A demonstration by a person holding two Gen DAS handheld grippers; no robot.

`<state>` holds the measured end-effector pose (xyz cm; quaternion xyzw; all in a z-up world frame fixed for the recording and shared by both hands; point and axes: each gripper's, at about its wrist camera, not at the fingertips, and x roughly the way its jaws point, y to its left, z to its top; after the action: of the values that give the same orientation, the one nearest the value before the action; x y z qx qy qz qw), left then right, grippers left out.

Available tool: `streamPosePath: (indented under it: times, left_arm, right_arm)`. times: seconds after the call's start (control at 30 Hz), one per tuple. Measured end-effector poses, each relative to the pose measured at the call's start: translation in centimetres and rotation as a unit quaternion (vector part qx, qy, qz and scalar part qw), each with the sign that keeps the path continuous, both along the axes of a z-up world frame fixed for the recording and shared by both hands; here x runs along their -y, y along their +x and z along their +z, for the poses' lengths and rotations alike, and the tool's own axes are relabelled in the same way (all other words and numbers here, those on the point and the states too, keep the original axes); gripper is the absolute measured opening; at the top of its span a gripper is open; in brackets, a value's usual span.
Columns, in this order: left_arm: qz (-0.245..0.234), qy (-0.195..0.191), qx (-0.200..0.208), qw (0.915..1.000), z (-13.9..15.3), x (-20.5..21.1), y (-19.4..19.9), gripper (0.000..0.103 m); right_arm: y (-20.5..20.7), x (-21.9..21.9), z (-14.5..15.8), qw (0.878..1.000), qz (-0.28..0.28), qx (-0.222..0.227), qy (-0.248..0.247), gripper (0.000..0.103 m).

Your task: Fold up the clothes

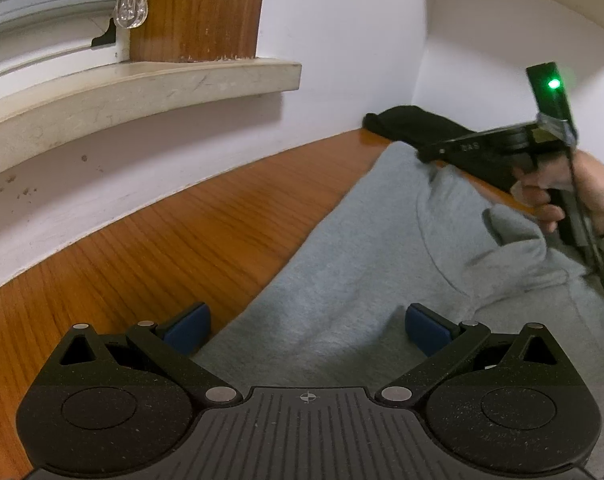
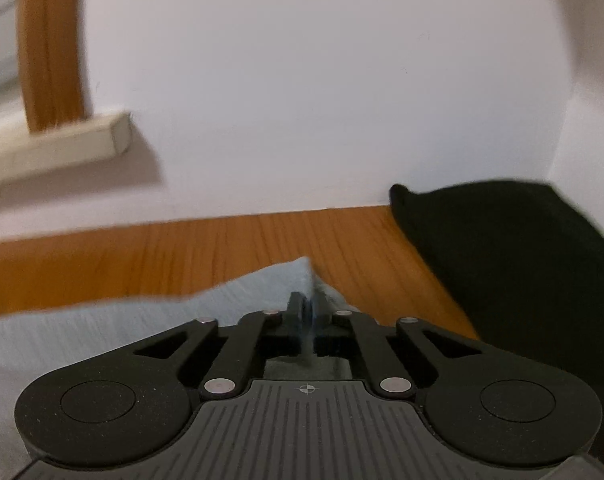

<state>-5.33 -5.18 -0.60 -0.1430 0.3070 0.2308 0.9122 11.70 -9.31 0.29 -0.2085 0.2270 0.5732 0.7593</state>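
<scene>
Hiding the pinch on the grey garment [image 2: 238, 292], right tool [image 2: 309, 304] blurred.

A: What do the left tongs [image 1: 308, 328] look like?
B: Matte black linkage arms, silver rivets, blue pads [image 1: 188, 326], a ribbed grey plate with a crosshair mark.
A: And the right tongs [image 2: 309, 312]?
B: The same build. Their handle carries a green light and a thin cable.

Little to read. On the side of the right gripper [image 1: 426, 155], in the left wrist view, small pale characters, perhaps "248", too blurred to be sure. On each gripper body, a printed crosshair mark [image 2: 306, 389], no lettering. Nothing else legible.
</scene>
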Motion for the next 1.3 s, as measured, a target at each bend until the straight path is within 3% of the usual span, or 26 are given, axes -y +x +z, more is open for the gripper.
streamPosePath:
  times: [0.2, 0.3, 0.57, 0.9, 1.3]
  left_arm:
    - [0.032, 0.038, -0.033, 0.9982, 1.9, 2.2, -1.0, 0.103]
    - [0.034, 0.047, -0.037, 0.9976, 3.0, 4.4, -3.1, 0.103]
    - [0.096, 0.052, -0.064, 0.9919, 2.4, 8.9, -10.4, 0.103]
    - [0.124, 0.04, -0.059, 0.9897, 0.5, 7.9, -13.0, 0.103]
    - [0.147, 0.042, -0.057, 0.9865, 0.5, 1.4, -14.9, 0.103]
  right_arm:
    - [-3.4, 4.0, 1.7, 0.994, 0.097, -0.033, 0.034, 0.049]
    - [-5.6, 6.2, 1.4, 0.985, 0.154, -0.059, 0.039, 0.051]
    - [-8.0, 9.8, -0.1, 0.973, 0.227, -0.034, 0.011, 0.064]
    - [-8.2, 8.5, -1.8, 0.972, 0.233, -0.017, 0.004, 0.064]
    - [-10.7, 2.8, -1.5, 0.976, 0.217, -0.002, 0.009, 0.064]
